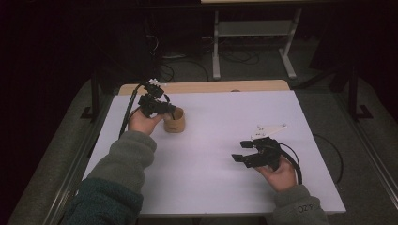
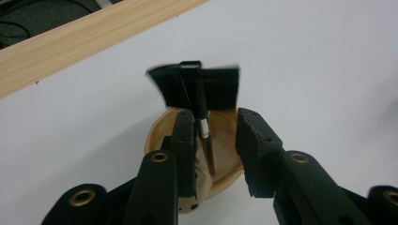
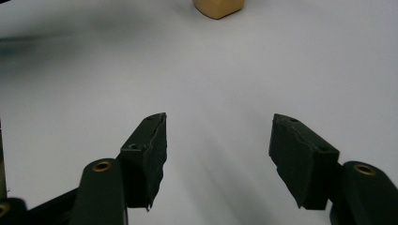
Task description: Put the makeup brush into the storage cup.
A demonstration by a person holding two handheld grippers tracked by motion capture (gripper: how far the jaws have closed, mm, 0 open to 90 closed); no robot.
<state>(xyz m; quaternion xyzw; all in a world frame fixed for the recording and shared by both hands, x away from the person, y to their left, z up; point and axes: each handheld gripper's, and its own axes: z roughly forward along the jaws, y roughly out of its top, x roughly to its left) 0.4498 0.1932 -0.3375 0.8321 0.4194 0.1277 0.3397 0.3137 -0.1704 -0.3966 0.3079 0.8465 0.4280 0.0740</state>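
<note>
Nearest the person, the right hand-held gripper [image 1: 240, 157] sits low over the white bench [image 1: 220, 187], held in the right hand [image 1: 280, 174] near the front right part of the surface. Jaws stand apart with bare white surface between them: released, nothing grasped. The right gripper view confirms this; both black pads [image 3: 149, 154] flank empty bench [image 3: 211, 84], and the base of the wooden cup [image 3: 218, 7] appears at the top edge, well apart from these jaws.

Farther back and to the left, the left hand-held gripper [image 1: 172, 111] is at the rim of the wooden cup [image 1: 174, 120], which stands upright on the bench toward the rear left. The left hand [image 1: 142, 123] holds it, grey sleeve [image 1: 126, 157] trailing toward the front edge. From the high view the cup's contents cannot be made out.

The left gripper view looks down over the cup [image 2: 157, 133] and supplies what the high view lacks: a brush [image 2: 199, 89] with a black bristle head, thin handle [image 2: 209, 150] running down into the cup. The jaws are parted on either side of the handle; the handle lies close against the left pad [image 2: 184, 140], well clear of the other. Gripper reads as released, not clenched on the brush.

Beyond the cup, a pale wood strip [image 1: 202, 86] edges the bench's far side; past it, floor with cables [image 1: 234, 58] and a grey frame [image 1: 253, 28].
</note>
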